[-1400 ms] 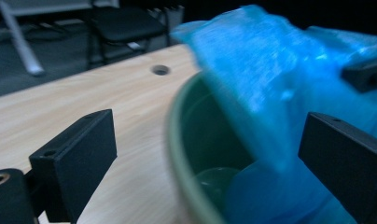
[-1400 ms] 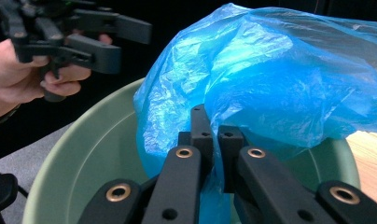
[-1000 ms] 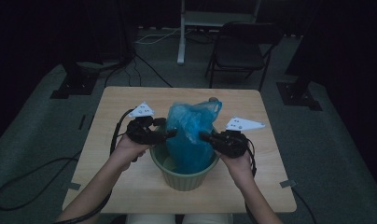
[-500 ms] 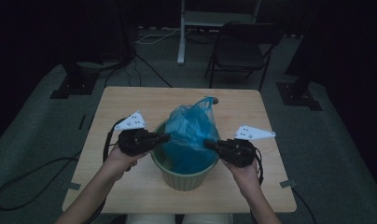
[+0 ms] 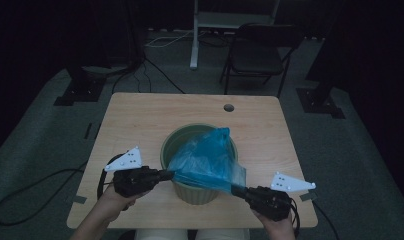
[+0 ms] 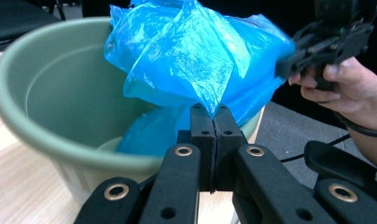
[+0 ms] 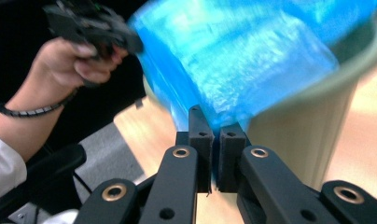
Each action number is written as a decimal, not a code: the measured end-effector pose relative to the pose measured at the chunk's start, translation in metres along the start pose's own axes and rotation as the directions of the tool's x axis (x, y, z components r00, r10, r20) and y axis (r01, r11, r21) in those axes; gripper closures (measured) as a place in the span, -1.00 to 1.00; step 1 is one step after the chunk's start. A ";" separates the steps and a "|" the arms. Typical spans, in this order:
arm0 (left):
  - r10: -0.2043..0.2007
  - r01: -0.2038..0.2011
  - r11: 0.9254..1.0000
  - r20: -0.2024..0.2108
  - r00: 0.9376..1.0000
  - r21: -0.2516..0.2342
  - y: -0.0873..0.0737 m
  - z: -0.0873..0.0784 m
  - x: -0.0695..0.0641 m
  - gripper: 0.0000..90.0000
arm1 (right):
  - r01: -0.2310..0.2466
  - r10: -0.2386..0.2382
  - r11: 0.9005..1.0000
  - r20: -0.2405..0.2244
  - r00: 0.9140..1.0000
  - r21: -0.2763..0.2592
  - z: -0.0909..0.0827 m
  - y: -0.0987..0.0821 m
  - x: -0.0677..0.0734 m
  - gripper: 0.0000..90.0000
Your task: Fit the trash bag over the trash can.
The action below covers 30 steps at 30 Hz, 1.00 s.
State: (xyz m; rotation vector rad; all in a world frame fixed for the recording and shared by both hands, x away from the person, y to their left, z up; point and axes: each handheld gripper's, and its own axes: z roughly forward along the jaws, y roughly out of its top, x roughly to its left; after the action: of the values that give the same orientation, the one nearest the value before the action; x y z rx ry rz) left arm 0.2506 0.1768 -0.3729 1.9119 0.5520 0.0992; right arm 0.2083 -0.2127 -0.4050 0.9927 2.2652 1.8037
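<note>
A pale green bucket stands on the wooden table with a blue plastic bag in it. The bag's near edge is stretched out over the bucket's front rim. My left gripper is shut on the bag's left corner, and my right gripper is shut on its right corner. In the left gripper view the jaws pinch the blue film just before the bucket, with the other gripper beyond. In the right gripper view the jaws clamp the blurred bag beside the bucket wall.
The table has a small round hole near its far edge. A folding chair and a white stand are behind the table. Black stand bases and cables lie on the floor at the left.
Both hands have drawn back toward the table's near edge, lower and farther apart. The bag, earlier bunched upright above the bucket, is now pulled flat over the front rim.
</note>
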 end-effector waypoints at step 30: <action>-0.028 0.028 1.000 0.041 0.999 -0.010 -0.021 0.007 0.002 0.96 | -0.110 0.131 0.979 0.117 0.984 -0.172 -0.025 0.055 -0.066 0.09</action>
State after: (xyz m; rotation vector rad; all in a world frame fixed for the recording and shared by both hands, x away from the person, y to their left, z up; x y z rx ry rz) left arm 0.2481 0.1779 -0.3945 1.8907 0.5494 0.0446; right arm 0.2726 -0.2633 -0.3689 1.2008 1.9855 1.8782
